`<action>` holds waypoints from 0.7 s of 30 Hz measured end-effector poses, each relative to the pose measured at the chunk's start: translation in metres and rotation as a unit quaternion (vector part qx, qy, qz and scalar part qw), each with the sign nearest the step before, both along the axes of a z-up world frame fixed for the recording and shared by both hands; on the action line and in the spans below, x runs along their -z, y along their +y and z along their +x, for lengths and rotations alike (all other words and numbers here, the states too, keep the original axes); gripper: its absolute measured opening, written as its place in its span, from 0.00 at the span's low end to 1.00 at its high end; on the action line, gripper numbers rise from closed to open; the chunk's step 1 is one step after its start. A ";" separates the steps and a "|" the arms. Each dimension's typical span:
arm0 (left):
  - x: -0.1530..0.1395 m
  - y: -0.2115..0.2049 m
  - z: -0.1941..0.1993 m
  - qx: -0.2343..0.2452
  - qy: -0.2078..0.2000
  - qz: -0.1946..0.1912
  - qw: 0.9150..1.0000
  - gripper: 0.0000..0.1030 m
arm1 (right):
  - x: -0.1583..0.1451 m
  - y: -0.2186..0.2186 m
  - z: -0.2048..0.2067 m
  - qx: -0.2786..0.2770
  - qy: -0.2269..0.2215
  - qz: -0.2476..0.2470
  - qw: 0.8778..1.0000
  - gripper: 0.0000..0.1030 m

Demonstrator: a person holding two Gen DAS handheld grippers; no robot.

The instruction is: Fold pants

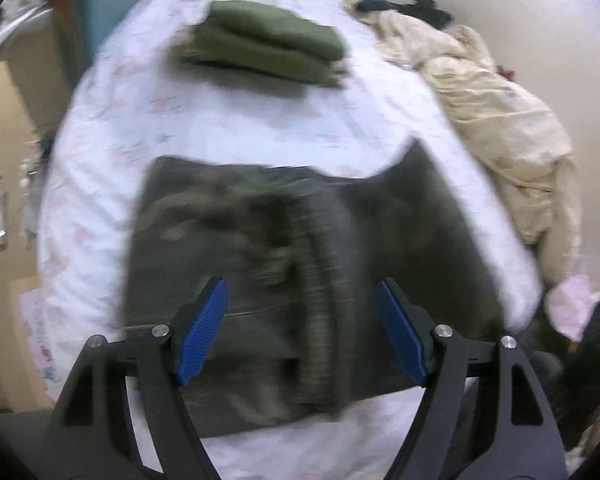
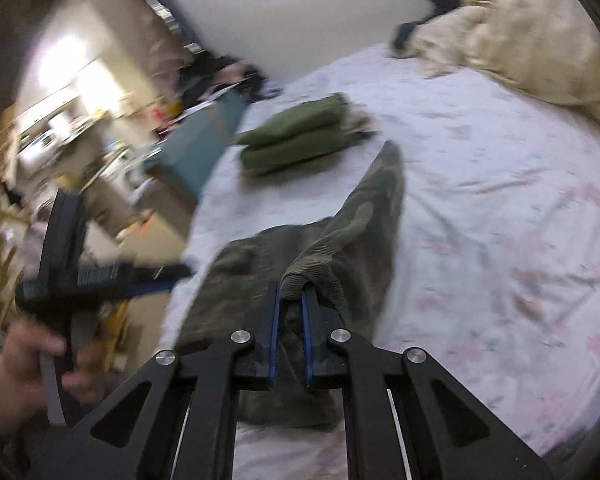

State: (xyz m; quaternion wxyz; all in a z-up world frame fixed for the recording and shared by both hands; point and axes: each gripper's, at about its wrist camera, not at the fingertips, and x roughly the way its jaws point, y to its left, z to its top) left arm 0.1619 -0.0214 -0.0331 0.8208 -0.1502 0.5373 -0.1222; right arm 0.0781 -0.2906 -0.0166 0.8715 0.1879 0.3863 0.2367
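Camouflage cloth, dark green and grey, makes up the pants [image 1: 260,260] being folded; they lie on the bed [image 1: 260,128] over a white sheet with a faint pink print, near its front edge. In the left wrist view they look like a broad, roughly flat rectangle, with one corner rising at the upper right. That corner is the part lifted by the right gripper [image 2: 291,320], whose jaws are pinched narrow on a bunched edge of the fabric, a tail of cloth trailing away from them toward the middle of the bed. The left gripper [image 1: 300,320] hovers above the pants with its jaws wide and nothing between them.

Further back on the sheet sits a folded olive garment [image 1: 264,52], already a tidy stack, so one piece seems done. The camouflage pair looks partway through: laid out, perhaps folded once, with a further fold apparently in hand and the final compact shape not yet reached.

Motion blur smears both views, so seams, waistband and leg ends cannot be told apart, and how many layers already lie under the lifted edge is unclear. A cream blanket [image 1: 500,120] is heaped along the far side. The person's left hand [image 2: 40,360] is blurred at the frame edge.
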 end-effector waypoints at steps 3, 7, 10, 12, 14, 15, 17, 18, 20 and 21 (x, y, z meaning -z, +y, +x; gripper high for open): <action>-0.013 -0.034 0.023 0.040 0.018 -0.045 0.998 0.72 | -0.002 0.019 -0.002 -0.050 -0.004 0.004 0.999 0.09; 0.001 -0.077 0.052 0.075 0.049 0.000 0.996 0.72 | -0.004 0.029 -0.011 -0.088 -0.008 0.010 0.996 0.09; 0.015 -0.096 0.069 0.088 0.065 -0.004 0.994 0.69 | -0.004 0.032 -0.010 -0.113 -0.006 0.015 0.994 0.09; 0.019 -0.103 0.073 0.110 0.062 -0.011 0.992 0.32 | -0.002 0.040 -0.013 -0.137 -0.002 0.014 0.990 0.09; 0.021 -0.106 0.071 0.114 0.063 0.025 0.991 0.07 | 0.002 0.044 -0.014 -0.145 0.006 0.015 0.989 0.09; 0.021 -0.105 0.070 0.114 0.061 0.032 0.991 0.05 | 0.004 0.045 -0.014 -0.145 0.013 0.018 0.989 0.10; 0.015 -0.096 0.066 0.115 0.050 0.042 0.991 0.04 | 0.006 0.044 -0.011 -0.150 0.032 0.034 0.988 0.15; 0.010 -0.088 0.064 0.109 0.048 0.039 0.992 0.04 | 0.005 0.044 -0.011 -0.156 0.036 0.041 0.986 0.21; 0.001 -0.071 0.061 0.099 0.044 0.027 0.994 0.04 | -0.002 0.039 -0.013 -0.176 0.030 0.074 0.981 0.45; -0.006 -0.063 0.060 0.097 0.040 0.024 0.994 0.04 | -0.008 0.032 -0.016 -0.173 0.016 0.097 0.980 0.70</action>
